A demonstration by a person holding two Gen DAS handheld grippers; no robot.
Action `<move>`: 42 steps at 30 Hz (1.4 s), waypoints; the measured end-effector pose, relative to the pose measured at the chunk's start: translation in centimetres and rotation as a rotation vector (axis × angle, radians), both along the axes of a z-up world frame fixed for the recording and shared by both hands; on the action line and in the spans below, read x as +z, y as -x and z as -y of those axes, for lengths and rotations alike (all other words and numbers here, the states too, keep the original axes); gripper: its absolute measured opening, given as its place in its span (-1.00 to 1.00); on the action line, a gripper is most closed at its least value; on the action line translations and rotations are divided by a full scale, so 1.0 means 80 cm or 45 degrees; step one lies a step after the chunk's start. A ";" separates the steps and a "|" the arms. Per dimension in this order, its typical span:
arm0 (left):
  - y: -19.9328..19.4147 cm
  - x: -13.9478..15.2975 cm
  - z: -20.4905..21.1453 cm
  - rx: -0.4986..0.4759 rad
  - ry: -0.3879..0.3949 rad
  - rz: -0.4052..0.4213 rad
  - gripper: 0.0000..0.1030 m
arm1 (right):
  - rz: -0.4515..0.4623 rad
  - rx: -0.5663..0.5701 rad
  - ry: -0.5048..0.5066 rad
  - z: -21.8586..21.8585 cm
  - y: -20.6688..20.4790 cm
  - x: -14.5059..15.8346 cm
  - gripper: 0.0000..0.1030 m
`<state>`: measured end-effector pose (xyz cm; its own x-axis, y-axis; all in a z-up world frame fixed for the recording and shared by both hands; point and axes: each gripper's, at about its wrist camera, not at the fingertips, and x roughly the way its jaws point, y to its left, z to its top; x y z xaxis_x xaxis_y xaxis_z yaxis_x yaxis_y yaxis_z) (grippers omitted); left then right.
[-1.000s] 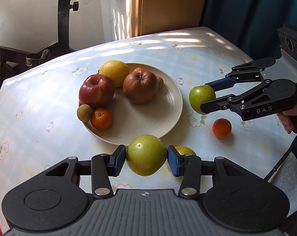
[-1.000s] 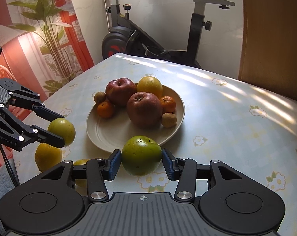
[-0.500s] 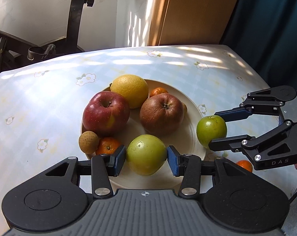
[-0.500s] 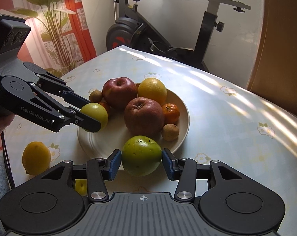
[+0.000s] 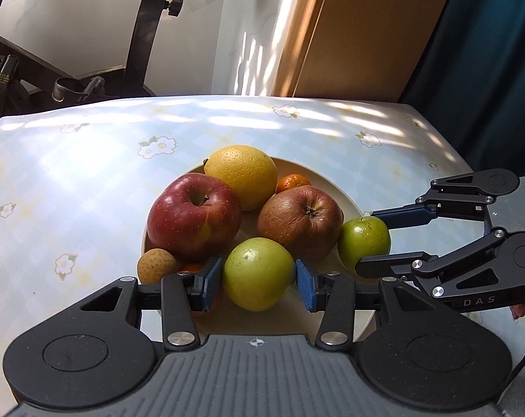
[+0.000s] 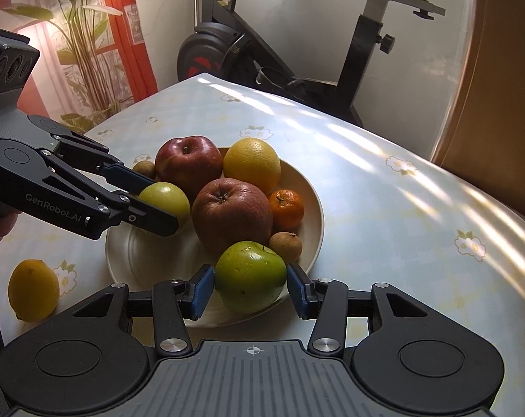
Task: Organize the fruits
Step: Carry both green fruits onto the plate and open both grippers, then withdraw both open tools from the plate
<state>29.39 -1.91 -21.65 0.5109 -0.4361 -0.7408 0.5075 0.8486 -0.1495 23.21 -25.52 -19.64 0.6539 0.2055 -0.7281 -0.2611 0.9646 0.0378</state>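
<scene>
Your left gripper (image 5: 259,279) clamps a yellow-green apple (image 5: 259,272) between its blue pads at lower centre of the left wrist view, over the near rim of the cream plate (image 5: 335,180). Your right gripper (image 6: 250,290) is closed likewise on a darker green apple (image 6: 250,276) at the plate's near edge. On the plate sit a red apple (image 5: 194,219), a brownish apple (image 5: 300,220), an orange (image 5: 241,175) and a mandarin (image 6: 286,208). A lemon (image 6: 33,290) lies on the tablecloth (image 6: 384,208), lower left of the right wrist view.
</scene>
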 end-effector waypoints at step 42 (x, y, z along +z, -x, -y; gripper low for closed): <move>0.045 -0.004 0.012 -0.139 -0.065 -0.036 -0.47 | 0.052 -0.061 -0.020 0.008 0.041 0.010 -0.14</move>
<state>25.80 -2.86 -21.95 0.4409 -0.4497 -0.7768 0.5937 0.7952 -0.1234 19.92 -26.16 -18.81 0.6924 0.1846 -0.6975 -0.2162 0.9754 0.0436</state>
